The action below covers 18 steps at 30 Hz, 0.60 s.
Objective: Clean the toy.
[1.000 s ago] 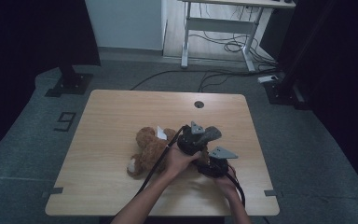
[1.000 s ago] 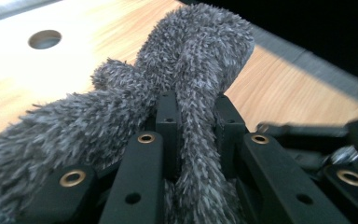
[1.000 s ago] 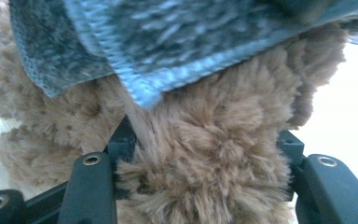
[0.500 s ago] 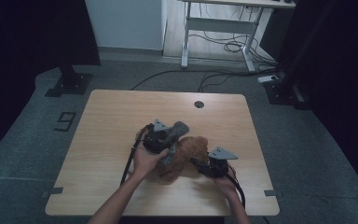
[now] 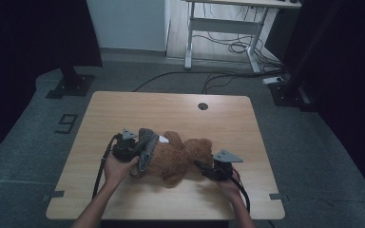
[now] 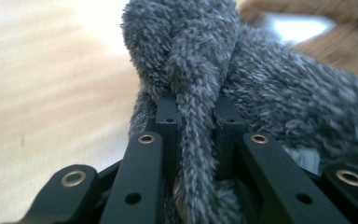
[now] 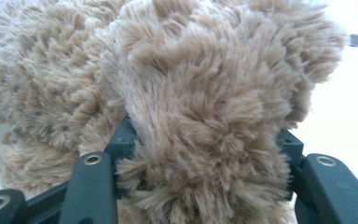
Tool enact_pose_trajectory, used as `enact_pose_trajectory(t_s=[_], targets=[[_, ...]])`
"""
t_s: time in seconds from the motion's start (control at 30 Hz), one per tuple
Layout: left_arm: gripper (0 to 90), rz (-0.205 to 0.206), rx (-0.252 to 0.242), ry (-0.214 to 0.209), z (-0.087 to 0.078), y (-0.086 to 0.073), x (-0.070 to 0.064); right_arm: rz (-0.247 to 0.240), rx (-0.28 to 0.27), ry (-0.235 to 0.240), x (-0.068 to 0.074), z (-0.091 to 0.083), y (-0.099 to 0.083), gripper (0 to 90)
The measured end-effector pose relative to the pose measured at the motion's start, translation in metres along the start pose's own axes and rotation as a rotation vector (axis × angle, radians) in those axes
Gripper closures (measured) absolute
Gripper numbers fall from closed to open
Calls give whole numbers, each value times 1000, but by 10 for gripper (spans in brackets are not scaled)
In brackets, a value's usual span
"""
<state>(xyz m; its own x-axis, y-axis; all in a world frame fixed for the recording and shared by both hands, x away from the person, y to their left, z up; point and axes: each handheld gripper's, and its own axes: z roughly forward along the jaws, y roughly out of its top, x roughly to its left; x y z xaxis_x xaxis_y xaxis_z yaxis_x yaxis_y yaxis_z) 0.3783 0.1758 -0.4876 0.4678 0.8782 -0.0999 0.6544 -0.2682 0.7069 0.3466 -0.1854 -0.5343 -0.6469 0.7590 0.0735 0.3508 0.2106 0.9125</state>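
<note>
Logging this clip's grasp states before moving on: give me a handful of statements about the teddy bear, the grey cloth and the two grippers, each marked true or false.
1. The left gripper is shut on a fold of the grey fuzzy cloth. True.
2. The right gripper is open and clear of the teddy bear. False: its jaws clamp a tuft of the bear's brown fur.
3. The bear lies on the wooden table. True.
4. The grey cloth sits at the bear's end nearest the right gripper. False: it is at the end by the left gripper.
5. The bear covers the round hole in the table. False: the hole lies bare, beyond the bear.
</note>
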Motion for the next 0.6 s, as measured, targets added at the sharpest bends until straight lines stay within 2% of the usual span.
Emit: enact_pose_trajectory(t_s=[0.07, 0.1, 0.23, 0.3, 0.43, 0.6], targets=[[760, -44, -7, -34, 3, -6, 6, 5, -1, 1, 0, 0, 0, 435], [760, -51, -15, -39, 2, -5, 6, 5, -1, 2, -1, 0, 0, 435], [760, -17, -70, -44, -14, 13, -6, 5, 1, 4, -1, 0, 0, 435], [759, -1, -108, -75, -22, 27, -20, 7, 0, 5, -2, 0, 0, 436], [758, 101, -143, -127, -26, 56, -67, 7, 0, 4, -1, 0, 0, 436], [759, 217, -120, -190, -6, 94, -136, 2, 0, 1, 0, 0, 0, 435]])
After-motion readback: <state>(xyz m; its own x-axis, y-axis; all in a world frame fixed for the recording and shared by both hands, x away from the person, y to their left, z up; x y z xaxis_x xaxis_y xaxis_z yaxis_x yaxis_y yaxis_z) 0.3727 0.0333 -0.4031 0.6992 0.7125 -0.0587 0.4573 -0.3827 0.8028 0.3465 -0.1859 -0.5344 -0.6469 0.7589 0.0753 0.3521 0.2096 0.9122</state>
